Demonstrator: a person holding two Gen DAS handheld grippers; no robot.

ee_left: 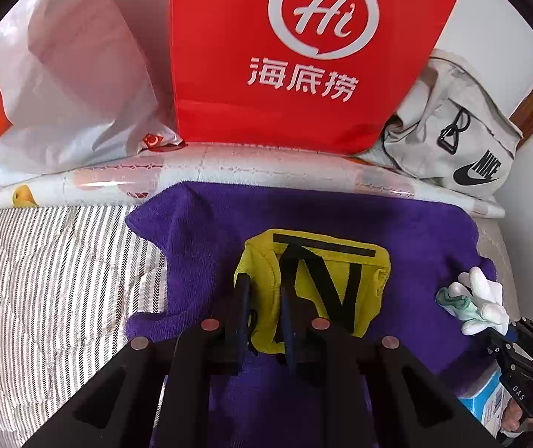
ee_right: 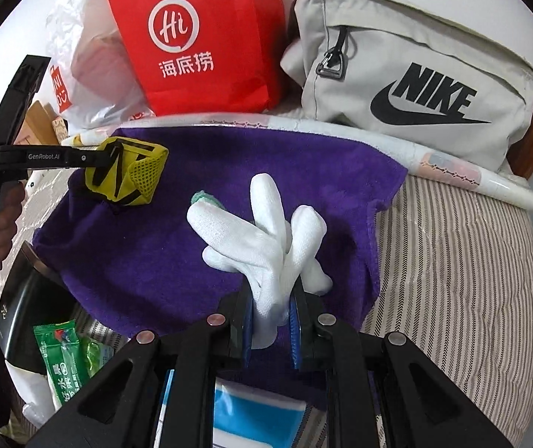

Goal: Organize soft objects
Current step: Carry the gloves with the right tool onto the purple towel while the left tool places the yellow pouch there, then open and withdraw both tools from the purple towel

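Note:
A purple towel (ee_left: 397, 239) (ee_right: 177, 261) lies spread on a striped bed. My left gripper (ee_left: 266, 283) is shut on a yellow mesh pouch with black straps (ee_left: 326, 280), held over the towel's middle; the right wrist view shows that pouch (ee_right: 124, 175) at the left, hanging from the left gripper (ee_right: 98, 158). My right gripper (ee_right: 272, 310) is shut on a white glove (ee_right: 266, 235) with a green cuff, held above the towel. In the left wrist view the glove (ee_left: 479, 298) appears at the right edge.
A red paper bag (ee_left: 304, 56) (ee_right: 203, 37), a white plastic bag (ee_left: 68, 86) and a grey Nike bag (ee_right: 415, 71) (ee_left: 460, 138) stand behind the towel against the wall. A rolled sheet (ee_left: 229, 171) lies in front of them. Green packets (ee_right: 65, 358) and a blue box (ee_right: 255, 410) lie near.

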